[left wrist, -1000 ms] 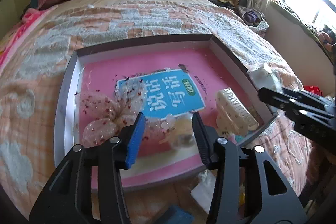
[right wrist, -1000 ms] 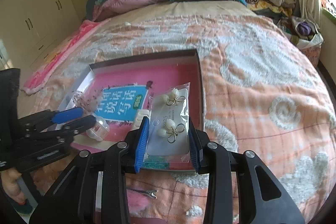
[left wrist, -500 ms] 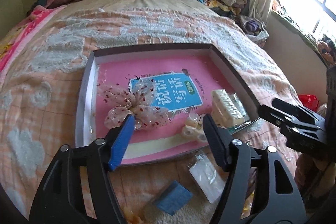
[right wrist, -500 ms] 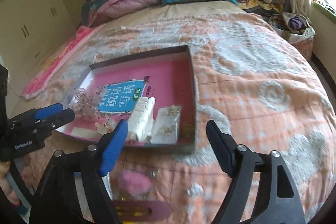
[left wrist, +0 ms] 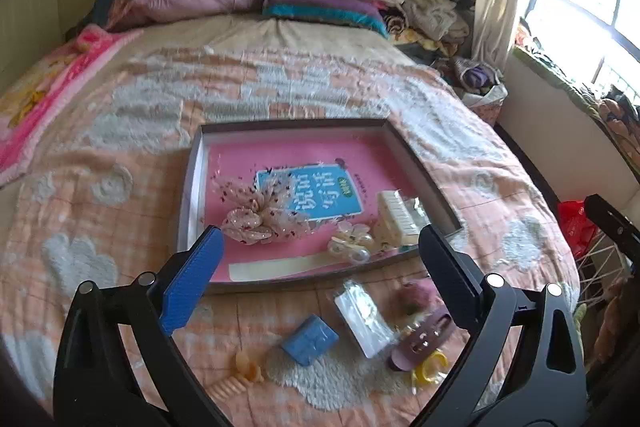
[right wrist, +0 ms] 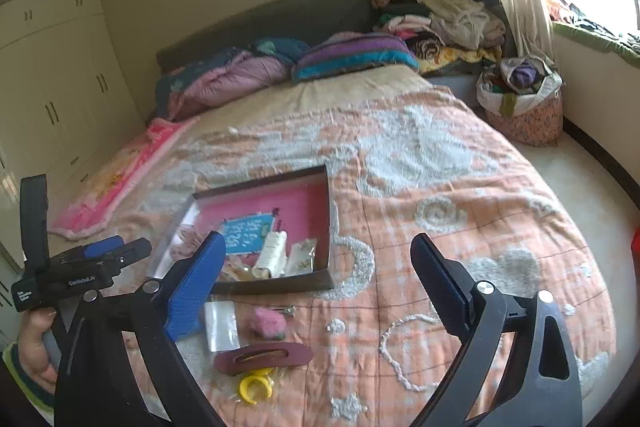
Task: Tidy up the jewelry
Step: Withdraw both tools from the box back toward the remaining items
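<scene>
Jewelry: lace bow [left wrist: 260, 219], pearl clip [left wrist: 352, 245], white comb clip [left wrist: 396, 215], earring card [right wrist: 302, 257] lie in shallow box [left wrist: 192, 187] w/ pink liner, on bedspread [left wrist: 120, 147]. Outside box, near front edge: blue case [left wrist: 310, 339], clear bag [left wrist: 362, 315], maroon barrette [right wrist: 262, 357], yellow ring [right wrist: 254, 389], pink pom clip [right wrist: 268, 323]. L gripper [left wrist: 320, 275] jaws opening, spread wide, nothing betw. R gripper [right wrist: 318, 283] same, jaws opening, empty.

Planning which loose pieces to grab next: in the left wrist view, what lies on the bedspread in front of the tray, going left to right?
Left to right: orange hair claw clip → blue box → clear plastic bag → maroon hair clip. The pink fuzzy piece and the yellow ring overlap the maroon clip's span, so they are left out.
</scene>
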`<action>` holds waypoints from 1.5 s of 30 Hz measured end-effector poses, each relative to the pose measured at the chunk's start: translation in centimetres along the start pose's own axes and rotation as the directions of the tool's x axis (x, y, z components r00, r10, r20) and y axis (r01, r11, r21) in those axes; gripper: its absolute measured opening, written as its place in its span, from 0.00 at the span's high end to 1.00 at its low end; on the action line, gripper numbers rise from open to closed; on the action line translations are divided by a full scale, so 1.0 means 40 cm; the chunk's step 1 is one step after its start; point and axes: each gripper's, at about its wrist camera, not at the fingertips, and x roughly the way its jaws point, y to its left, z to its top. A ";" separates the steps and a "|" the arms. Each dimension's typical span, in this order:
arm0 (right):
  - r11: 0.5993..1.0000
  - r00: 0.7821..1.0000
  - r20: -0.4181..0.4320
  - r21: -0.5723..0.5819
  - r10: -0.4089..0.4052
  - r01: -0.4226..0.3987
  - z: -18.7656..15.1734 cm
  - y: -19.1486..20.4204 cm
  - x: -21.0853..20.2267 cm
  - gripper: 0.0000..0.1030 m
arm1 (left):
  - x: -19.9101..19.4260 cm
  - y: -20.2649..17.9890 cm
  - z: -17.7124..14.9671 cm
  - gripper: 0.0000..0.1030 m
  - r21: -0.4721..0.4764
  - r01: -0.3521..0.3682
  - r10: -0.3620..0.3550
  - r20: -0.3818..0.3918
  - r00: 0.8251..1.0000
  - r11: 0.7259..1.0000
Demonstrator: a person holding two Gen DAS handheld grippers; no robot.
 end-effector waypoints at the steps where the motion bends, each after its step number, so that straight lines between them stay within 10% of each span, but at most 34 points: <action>1: 1.000 1.000 0.007 -0.004 -0.001 0.001 0.005 0.001 -0.014 0.10 | -0.018 -0.003 0.002 0.10 0.006 -0.003 0.003 0.011 1.000 1.000; 24: 0.994 0.980 0.186 -0.091 0.073 -0.056 0.044 0.062 -0.313 0.04 | -0.311 0.031 -0.023 0.09 -0.018 -0.081 0.083 0.173 0.981 0.997; 45: 0.968 0.985 -0.009 -0.183 0.172 -0.171 -0.086 0.171 -0.252 0.04 | -0.309 0.054 -0.182 0.09 0.048 -0.128 0.124 0.077 0.989 0.991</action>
